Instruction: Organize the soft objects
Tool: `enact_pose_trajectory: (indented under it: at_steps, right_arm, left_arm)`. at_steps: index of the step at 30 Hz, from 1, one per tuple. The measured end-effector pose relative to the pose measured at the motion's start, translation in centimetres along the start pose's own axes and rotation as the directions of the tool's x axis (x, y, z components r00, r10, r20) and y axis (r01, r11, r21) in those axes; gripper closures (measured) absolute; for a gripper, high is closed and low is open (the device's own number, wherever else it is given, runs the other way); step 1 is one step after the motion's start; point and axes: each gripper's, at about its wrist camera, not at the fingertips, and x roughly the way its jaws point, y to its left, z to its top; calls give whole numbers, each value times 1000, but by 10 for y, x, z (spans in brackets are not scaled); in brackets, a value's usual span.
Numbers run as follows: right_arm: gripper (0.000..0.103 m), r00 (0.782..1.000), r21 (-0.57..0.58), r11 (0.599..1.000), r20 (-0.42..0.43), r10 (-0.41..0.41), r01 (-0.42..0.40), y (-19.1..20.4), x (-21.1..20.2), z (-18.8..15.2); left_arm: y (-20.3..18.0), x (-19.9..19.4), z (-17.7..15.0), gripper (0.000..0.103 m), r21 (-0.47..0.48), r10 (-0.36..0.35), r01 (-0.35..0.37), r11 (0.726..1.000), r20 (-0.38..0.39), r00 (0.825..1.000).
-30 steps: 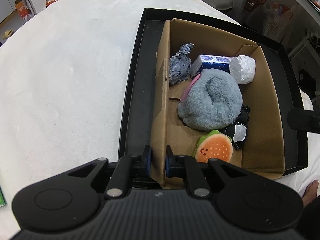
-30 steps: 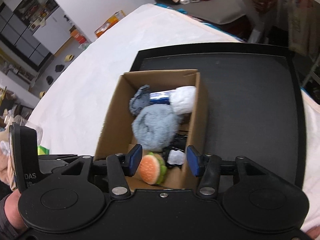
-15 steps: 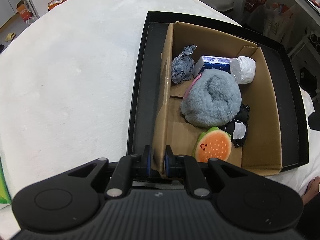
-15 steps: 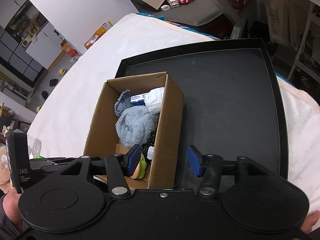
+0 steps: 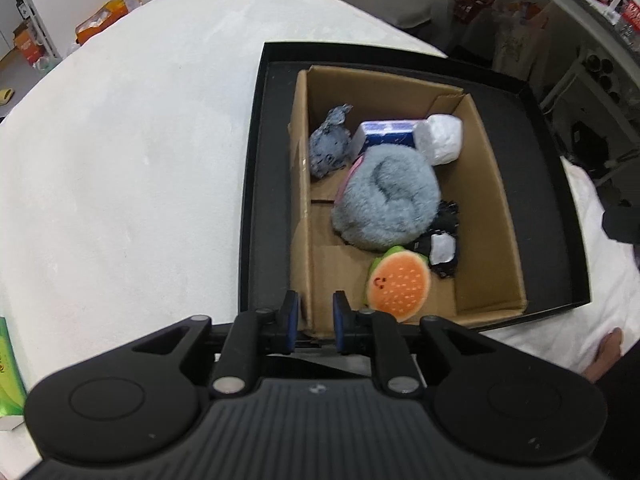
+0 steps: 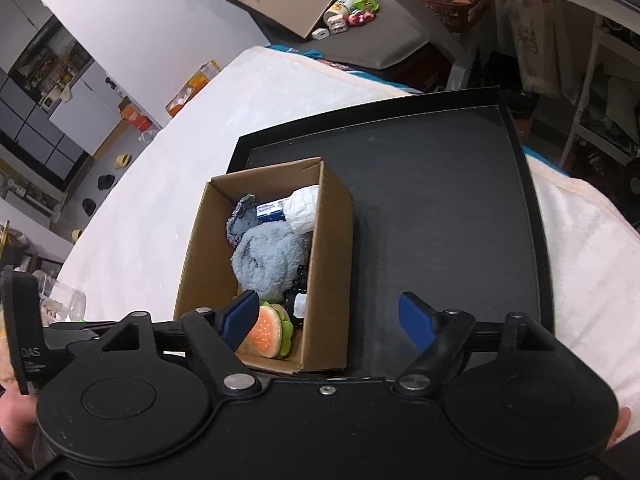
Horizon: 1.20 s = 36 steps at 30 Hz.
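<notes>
A cardboard box (image 5: 492,200) (image 6: 332,264) stands in the left part of a black tray (image 5: 272,160) (image 6: 440,200). It holds a grey fluffy plush (image 5: 388,200) (image 6: 272,260), a burger plush (image 5: 400,284) (image 6: 266,334), a white wad (image 5: 440,140), a blue-white pack (image 5: 384,134), a speckled grey cloth (image 5: 330,148) and a black item (image 5: 444,248). My left gripper (image 5: 314,314) straddles the box's near left wall; its jaws are opening, with a slim gap beside the wall. My right gripper (image 6: 328,316) hovers over the box's near right wall, jaws opening wide and pressing on nothing.
The tray lies on a white soft surface (image 5: 120,160). A green carton (image 5: 8,380) sits at the left edge. A person's finger (image 5: 608,348) shows by the tray's near right corner. Shelves and clutter stand beyond the far edge.
My left gripper let go of the box wall and rose a little. My right gripper slid right from over the burger plush to the box's right wall, and its jaws spread wider.
</notes>
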Motion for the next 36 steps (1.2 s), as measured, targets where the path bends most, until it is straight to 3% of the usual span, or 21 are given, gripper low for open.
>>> enact_pose_trajectory:
  at_steps: [2,5,7,13,18,23,36]
  right_arm:
    - [23,1000,9,1000,6,-3,3,-3,-5,-1]
    - [17,1000,33,999,20,-13,13,-8,-12,-2]
    - [16,999,40,999,29,-21,20,-9,-17,-3]
    - [3,996,44,998,78,-53,50,-7,-32,-8]
    - [0,990,67,995,111,-86,79,-9,-45,-13]
    - [0,985,68,994,142,-100,91,-4,-59,-17]
    - [0,980,8,995,174,-97,98,19,-80,-28]
  left_arm:
    - [-1,-8,2,85,8,-7,7,1000,1,1000]
    - [-4,-20,4,66,22,-20,19,1000,17,1000]
    - [-7,-29,6,48,32,-10,9,999,32,999]
    - [-10,-54,7,27,59,6,-11,998,83,997]
    - [-15,-73,4,19,65,-10,2,998,112,994]
    - [-21,-84,1,17,78,14,-25,997,138,990]
    - [-25,-114,-9,10,73,-9,-4,997,185,983]
